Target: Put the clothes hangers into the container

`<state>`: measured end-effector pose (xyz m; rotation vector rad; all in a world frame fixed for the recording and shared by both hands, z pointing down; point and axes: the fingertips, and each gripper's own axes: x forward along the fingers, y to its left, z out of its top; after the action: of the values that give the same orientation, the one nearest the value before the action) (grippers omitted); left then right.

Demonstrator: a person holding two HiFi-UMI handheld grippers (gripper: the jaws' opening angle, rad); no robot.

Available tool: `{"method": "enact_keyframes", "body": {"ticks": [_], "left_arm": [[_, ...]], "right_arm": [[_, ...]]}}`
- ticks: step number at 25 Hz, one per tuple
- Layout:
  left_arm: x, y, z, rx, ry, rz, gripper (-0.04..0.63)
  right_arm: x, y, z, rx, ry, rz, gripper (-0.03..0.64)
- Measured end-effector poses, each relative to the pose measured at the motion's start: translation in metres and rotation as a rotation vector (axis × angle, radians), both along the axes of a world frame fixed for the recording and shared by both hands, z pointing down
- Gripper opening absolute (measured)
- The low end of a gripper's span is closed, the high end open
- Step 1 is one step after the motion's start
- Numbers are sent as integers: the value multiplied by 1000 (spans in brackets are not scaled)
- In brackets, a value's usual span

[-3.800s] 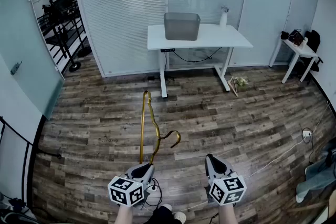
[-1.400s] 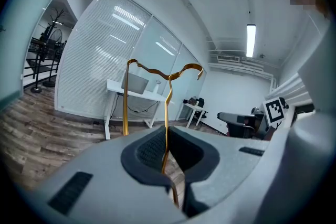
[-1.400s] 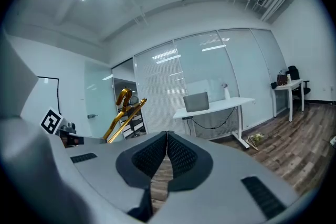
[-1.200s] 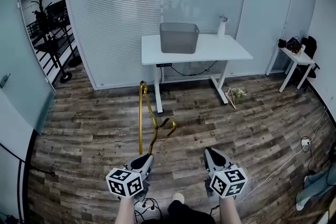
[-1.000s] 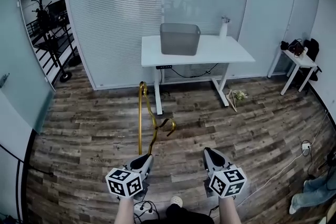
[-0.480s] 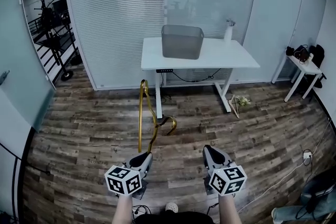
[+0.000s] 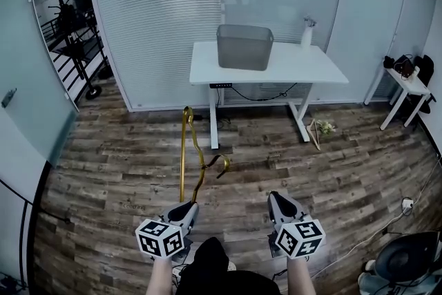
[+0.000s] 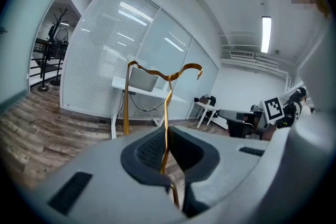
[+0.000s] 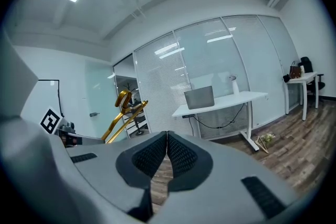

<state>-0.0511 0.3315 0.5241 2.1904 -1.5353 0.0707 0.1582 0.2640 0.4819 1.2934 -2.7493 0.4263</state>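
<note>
My left gripper (image 7: 186, 209) is shut on a gold clothes hanger (image 7: 191, 154), which sticks out ahead of it over the wooden floor. In the left gripper view the hanger (image 8: 167, 107) runs up from between the closed pads, its wire pinched in the jaws. The right gripper (image 7: 277, 202) is level with the left one and shut, with nothing between its pads (image 9: 157, 157); the hanger (image 9: 123, 110) shows to its left. A grey container (image 7: 244, 47) stands on the white table (image 7: 307, 67) several steps ahead, against the glass wall.
Another hanger (image 7: 316, 132) lies on the floor by the table's right leg. A white bottle (image 7: 306, 33) stands on the table. A small white side table (image 7: 407, 85) is at the right; a black rack (image 7: 74, 52) stands at the left. A cable (image 7: 373, 228) crosses the floor.
The table and container have come a little nearer and shifted slightly right in the head view. Both grippers keep their pose, and the left still holds the hanger.
</note>
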Motion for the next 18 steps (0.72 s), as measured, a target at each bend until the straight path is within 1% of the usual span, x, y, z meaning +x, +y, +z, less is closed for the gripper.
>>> {"method": "enact_keyframes", "body": {"ticks": [8,14,18], "left_arm": [[-2,-19,4,1,3,12,21],[-8,-48,6,-2,7,28,21],[-12,-76,5,5,7,36,21]], "right_arm": [[-3,-17,6,-10,-3,18,28],[-10,-40,7,-12,-1,26,28],[-12,-65,7,-9,1,41,28]]}}
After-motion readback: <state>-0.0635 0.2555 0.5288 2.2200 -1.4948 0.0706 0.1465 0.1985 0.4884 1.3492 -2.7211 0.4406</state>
